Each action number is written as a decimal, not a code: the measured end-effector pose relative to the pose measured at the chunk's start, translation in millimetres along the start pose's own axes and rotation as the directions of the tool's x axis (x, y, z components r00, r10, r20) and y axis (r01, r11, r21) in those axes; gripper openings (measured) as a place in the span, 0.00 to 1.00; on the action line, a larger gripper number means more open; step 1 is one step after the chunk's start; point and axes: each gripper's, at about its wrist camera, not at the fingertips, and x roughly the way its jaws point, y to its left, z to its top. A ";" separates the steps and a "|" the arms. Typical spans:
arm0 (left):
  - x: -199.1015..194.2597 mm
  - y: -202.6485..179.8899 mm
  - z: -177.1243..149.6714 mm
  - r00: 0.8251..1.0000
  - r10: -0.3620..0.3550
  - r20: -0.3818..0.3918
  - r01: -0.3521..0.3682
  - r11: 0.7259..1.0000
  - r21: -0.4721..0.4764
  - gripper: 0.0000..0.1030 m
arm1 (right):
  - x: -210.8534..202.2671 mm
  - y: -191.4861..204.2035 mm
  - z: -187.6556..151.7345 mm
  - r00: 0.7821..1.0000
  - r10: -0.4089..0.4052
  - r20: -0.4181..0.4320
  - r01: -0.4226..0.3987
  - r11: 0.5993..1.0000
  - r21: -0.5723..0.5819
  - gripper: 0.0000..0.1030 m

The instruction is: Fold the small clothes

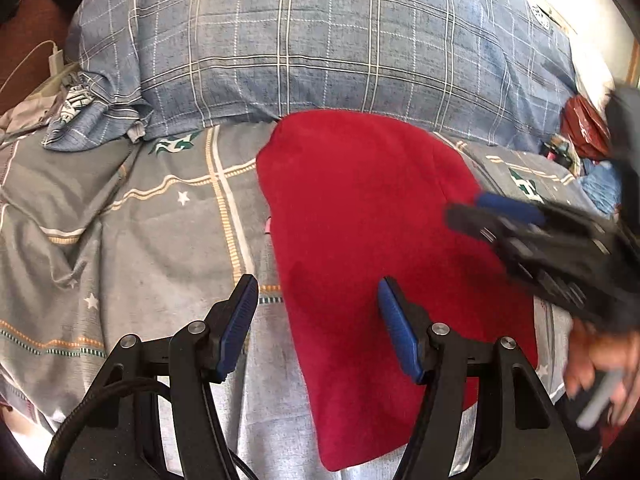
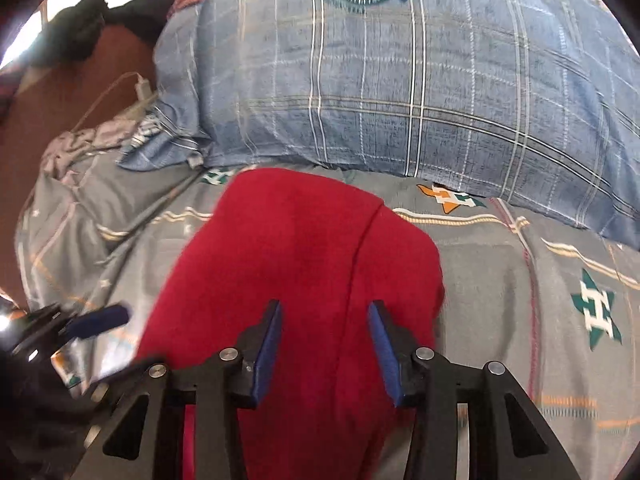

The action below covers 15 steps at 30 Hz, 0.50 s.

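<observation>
1 red garment lies flat mid-bed, long axis running from the pillow edge toward the near edge of the bed. Right gripper hangs over its near part, jaws apart, empty, so likely nearer; left gripper straddles its left edge, jaws wide, empty. Count: 1 garment, 1 pillow, 2 grippers.
</observation>
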 end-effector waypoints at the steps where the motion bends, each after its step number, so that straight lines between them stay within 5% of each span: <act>1: -1.2 -0.2 0.1 1.000 0.004 0.004 -0.004 1.000 0.000 0.61 | -8.3 1.5 -6.5 1.000 0.004 0.011 -0.004 1.000 -0.001 0.41; 8: -8.6 -7.5 -0.2 0.999 0.032 0.030 -0.032 0.999 0.015 0.61 | -3.7 11.6 -61.8 0.995 -0.066 -0.076 0.063 0.997 -0.038 0.41; 15: -22.1 -10.9 0.0 0.998 0.036 0.061 -0.036 0.999 0.011 0.61 | -34.1 11.2 -59.3 0.998 -0.068 -0.008 0.068 0.998 0.011 0.43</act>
